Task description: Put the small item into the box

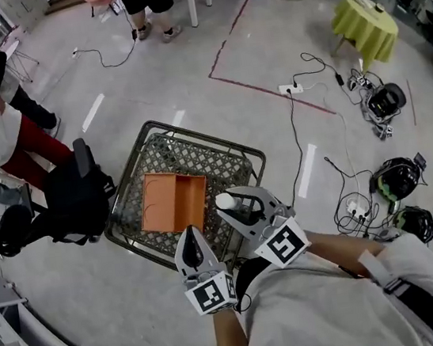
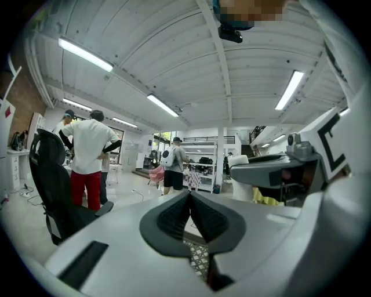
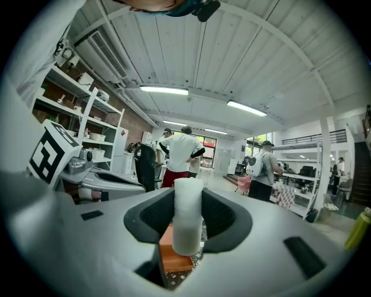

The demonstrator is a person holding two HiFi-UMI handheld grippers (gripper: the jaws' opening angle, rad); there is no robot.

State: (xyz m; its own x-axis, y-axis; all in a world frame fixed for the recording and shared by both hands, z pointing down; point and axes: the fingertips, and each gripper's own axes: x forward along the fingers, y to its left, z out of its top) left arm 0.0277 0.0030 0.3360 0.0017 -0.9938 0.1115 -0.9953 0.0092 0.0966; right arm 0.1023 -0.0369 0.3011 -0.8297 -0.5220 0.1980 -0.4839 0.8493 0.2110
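In the right gripper view the white cylinder (image 3: 188,216) covers most of the orange box (image 3: 174,262).

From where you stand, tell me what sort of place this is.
Probably an open-plan lab or workshop set up for recording work: a power strip with cables trailing over the grey floor, red tape lines marking it out, and storage shelving along one wall.

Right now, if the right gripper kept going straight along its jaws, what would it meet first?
Probably nothing close. The right gripper, shut on the white cylinder, seems to point roughly level, passing over the orange box and mesh basket toward the distant black chair. Depth is unclear.
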